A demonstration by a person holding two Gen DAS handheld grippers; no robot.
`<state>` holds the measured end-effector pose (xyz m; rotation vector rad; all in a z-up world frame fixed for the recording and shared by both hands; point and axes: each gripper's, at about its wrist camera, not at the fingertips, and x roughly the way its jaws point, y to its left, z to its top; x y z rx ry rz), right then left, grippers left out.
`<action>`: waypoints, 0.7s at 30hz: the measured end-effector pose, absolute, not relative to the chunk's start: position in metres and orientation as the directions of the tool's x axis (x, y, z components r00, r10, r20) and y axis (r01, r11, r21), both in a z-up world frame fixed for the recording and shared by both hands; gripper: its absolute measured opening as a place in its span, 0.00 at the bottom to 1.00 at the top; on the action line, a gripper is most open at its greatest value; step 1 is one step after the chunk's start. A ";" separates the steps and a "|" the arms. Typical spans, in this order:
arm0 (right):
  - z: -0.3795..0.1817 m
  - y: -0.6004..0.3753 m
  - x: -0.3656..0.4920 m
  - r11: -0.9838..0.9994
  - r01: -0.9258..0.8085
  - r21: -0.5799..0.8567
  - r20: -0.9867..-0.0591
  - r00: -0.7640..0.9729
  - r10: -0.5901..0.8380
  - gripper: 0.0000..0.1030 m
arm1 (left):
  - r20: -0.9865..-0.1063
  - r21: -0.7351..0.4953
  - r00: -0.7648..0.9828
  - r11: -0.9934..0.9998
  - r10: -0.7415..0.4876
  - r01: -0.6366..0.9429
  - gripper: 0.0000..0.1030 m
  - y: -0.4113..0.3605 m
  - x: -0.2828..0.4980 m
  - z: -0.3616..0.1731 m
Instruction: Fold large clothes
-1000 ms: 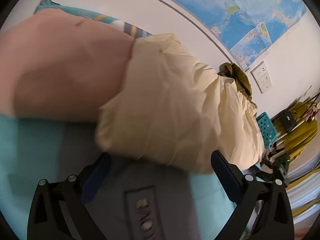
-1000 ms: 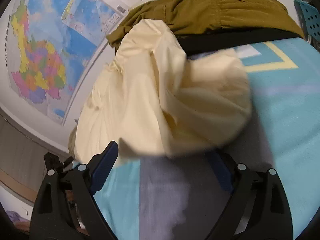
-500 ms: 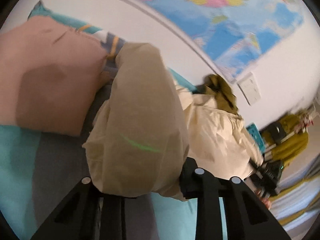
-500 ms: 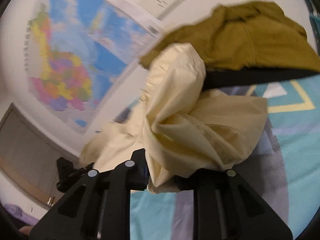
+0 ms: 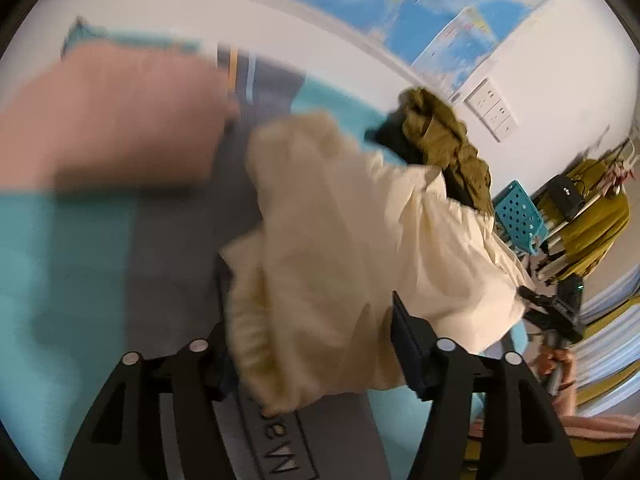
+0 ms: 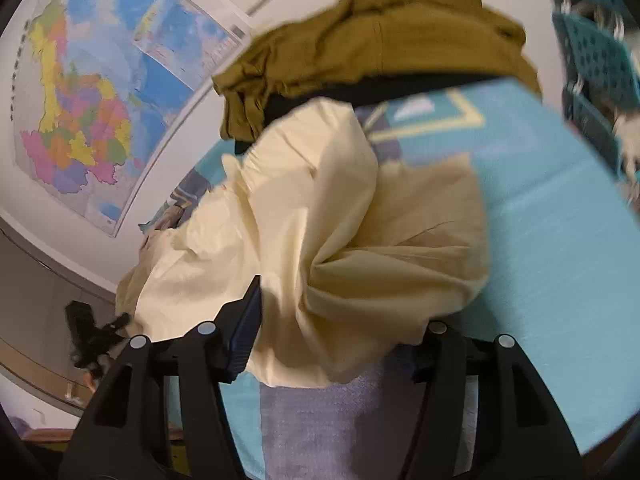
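- While both hand-held tools point down at a teal-and-grey bed cover, the left gripper stands with its jaws spread; they have just been opening, and a bunched end of the cream garment sits between them, draped over one finger so that only the other dark-blue pad shows.
- On the other side, the right gripper has likewise just been opening its jaws; they stand parted, with a gathered fold of the same cream garment filling the gap, one ribbed pad at the cloth's edge and the other hidden behind the fabric.
- Beyond the fingers, the cream garment lies crumpled in a heap across the middle of the cover, stretching between the two tools and towards the far edge.
- Beside it, a pink cloth, blurred, lies on the cover towards the far edge.
- At the far edge, against the wall, an olive-green garment is heaped over something black, just touching the cream cloth.
- Past the cover's edge on the right gripper's side stands a teal perforated crate.
- On the white wall behind hang a coloured map and a white socket panel.
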<state>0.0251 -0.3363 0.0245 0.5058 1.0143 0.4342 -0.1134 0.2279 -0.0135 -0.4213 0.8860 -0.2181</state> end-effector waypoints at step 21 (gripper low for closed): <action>0.022 -0.196 0.082 0.899 -0.410 0.153 -0.785 0.503 0.362 0.46 | -0.840 -0.145 0.504 0.978 -0.200 0.148 0.49 0.191 -0.022 -0.033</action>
